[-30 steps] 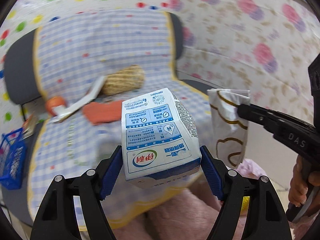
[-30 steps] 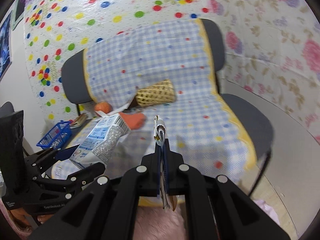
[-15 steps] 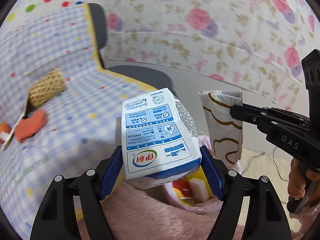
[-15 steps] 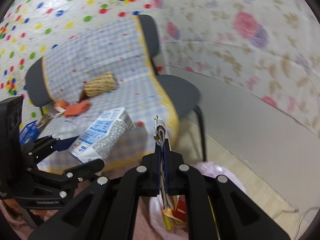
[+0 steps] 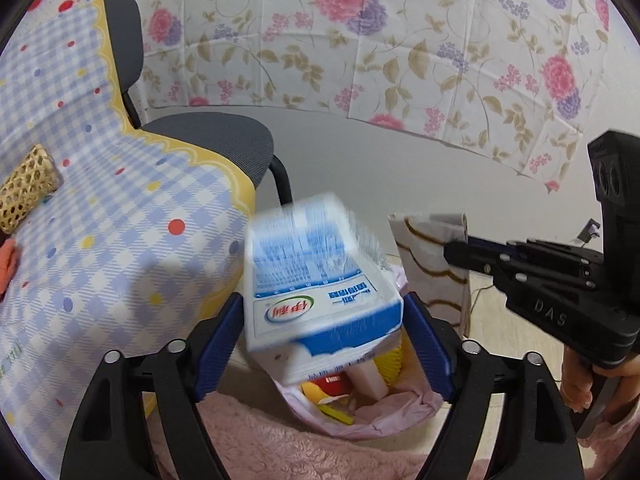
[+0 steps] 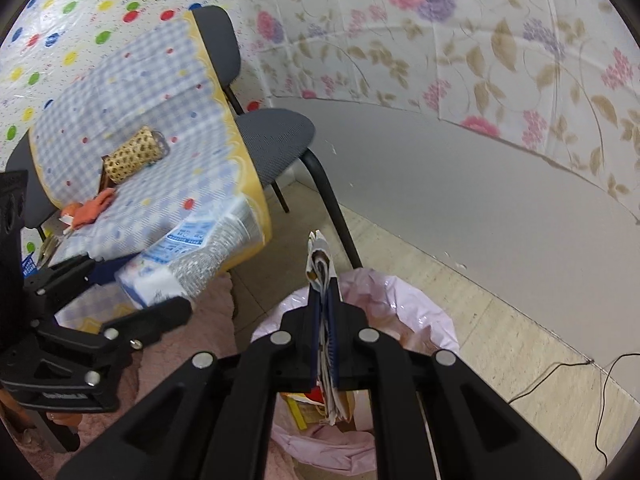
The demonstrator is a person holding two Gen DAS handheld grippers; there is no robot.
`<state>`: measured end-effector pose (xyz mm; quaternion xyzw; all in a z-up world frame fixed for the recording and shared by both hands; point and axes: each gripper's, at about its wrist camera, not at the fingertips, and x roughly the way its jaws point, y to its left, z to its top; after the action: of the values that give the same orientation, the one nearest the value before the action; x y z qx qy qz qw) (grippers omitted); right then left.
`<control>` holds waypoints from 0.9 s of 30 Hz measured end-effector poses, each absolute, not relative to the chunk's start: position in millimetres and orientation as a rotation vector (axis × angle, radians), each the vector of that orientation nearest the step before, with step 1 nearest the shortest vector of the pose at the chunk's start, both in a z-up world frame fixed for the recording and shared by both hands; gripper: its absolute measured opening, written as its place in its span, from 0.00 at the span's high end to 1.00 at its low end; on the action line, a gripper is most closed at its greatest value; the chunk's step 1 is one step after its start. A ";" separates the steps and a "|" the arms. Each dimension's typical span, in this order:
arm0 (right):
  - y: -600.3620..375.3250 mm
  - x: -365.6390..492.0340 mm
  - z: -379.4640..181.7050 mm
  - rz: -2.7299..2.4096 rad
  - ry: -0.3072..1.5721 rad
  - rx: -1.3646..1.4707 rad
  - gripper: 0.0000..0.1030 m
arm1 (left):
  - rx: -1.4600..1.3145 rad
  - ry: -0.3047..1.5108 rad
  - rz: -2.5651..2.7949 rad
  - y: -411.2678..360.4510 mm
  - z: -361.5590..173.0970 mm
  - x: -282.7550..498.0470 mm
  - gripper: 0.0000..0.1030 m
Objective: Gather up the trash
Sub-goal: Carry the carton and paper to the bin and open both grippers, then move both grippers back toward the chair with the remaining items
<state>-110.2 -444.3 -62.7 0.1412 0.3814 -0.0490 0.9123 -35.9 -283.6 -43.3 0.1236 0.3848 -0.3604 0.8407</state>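
A white and blue milk carton [image 5: 320, 280] sits between the pads of my left gripper [image 5: 324, 344], blurred and tilting down over a pink-lined trash bin [image 5: 360, 412]. The pads look spread a little wider than the carton, so I cannot tell if they still grip it. The carton also shows in the right wrist view [image 6: 192, 256]. My right gripper [image 6: 324, 320] is shut on a flat white wrapper with brown lines [image 5: 432, 264], held edge-on [image 6: 320, 264] above the bin [image 6: 400, 304].
A chair with a blue checked cloth [image 5: 112, 248] stands left of the bin and carries a woven basket [image 6: 134, 154] and an orange rag [image 6: 94, 210]. The bin holds yellow and red trash [image 5: 332, 396]. A black cable [image 6: 576, 376] lies on the floor at right.
Both grippers have swung right, from over the chair to over the bin. The carton has tipped down, blurred with motion, and the left pads have spread wider.
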 end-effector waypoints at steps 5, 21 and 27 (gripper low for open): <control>-449.4 -112.1 -61.3 -0.119 0.779 0.300 0.69 | 0.233 0.816 -0.717 -271.0 -40.8 -30.5 0.14; -394.3 -92.1 -7.2 0.042 0.669 0.236 0.69 | 0.117 0.758 -0.533 -193.0 -12.0 -29.5 0.14; -355.4 -63.6 12.5 0.156 0.647 0.199 0.69 | 0.076 0.726 -0.420 -148.5 1.1 -23.3 0.14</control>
<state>-63.6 -355.4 12.5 0.0977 0.3171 0.0763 0.9403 -23.3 -148.5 1.1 0.0370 0.3525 -0.2040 0.9126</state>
